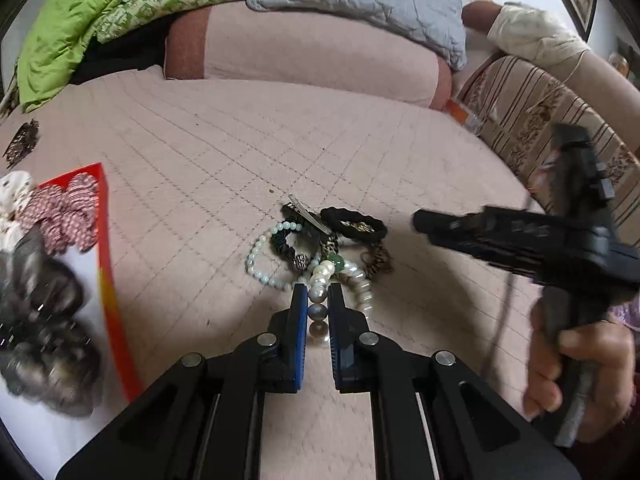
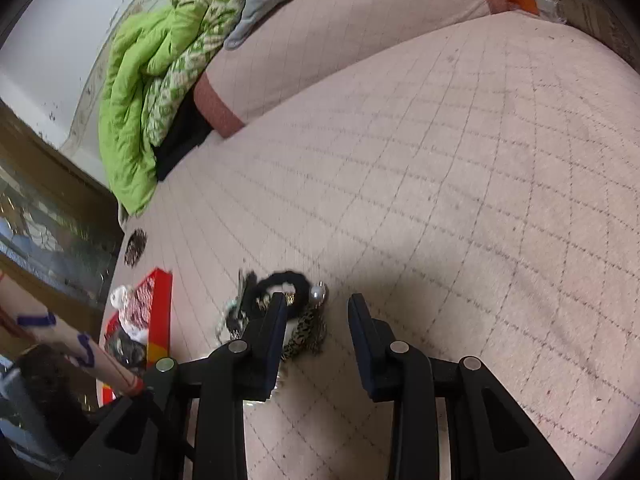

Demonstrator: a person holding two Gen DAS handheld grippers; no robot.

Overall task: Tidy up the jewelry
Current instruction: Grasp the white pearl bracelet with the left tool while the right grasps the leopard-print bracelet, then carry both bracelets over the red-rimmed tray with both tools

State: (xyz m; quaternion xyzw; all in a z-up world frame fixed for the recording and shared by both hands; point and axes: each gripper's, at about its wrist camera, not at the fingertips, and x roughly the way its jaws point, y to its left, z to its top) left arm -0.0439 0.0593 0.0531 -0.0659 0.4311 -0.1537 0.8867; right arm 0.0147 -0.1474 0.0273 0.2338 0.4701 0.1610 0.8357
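A heap of jewelry lies on the pink quilted bed (image 1: 224, 152): a pale bead bracelet (image 1: 256, 254), a black scrunchie (image 1: 354, 222), a metal hair clip (image 1: 310, 215), a leopard-print scrunchie (image 1: 378, 260) and a pearl strand (image 1: 322, 272). My left gripper (image 1: 318, 300) is shut on the near end of the pearl strand, with pearls showing between its blue pads. My right gripper (image 2: 318, 306) stands open just right of the heap, nothing between its fingers; the black scrunchie (image 2: 280, 280) and the leopard-print scrunchie (image 2: 308, 330) lie by its left finger. The left wrist view shows the right gripper (image 1: 418, 222) beside the heap.
A red-rimmed box (image 1: 106, 248) at the left holds scrunchies and dark hair pieces. A dark clip (image 1: 22, 142) lies at the far left. A pink bolster (image 1: 312, 52), a green quilt (image 1: 92, 12) and a grey pillow (image 1: 384, 0) line the back. A striped cushion (image 1: 532, 112) bounds the right.
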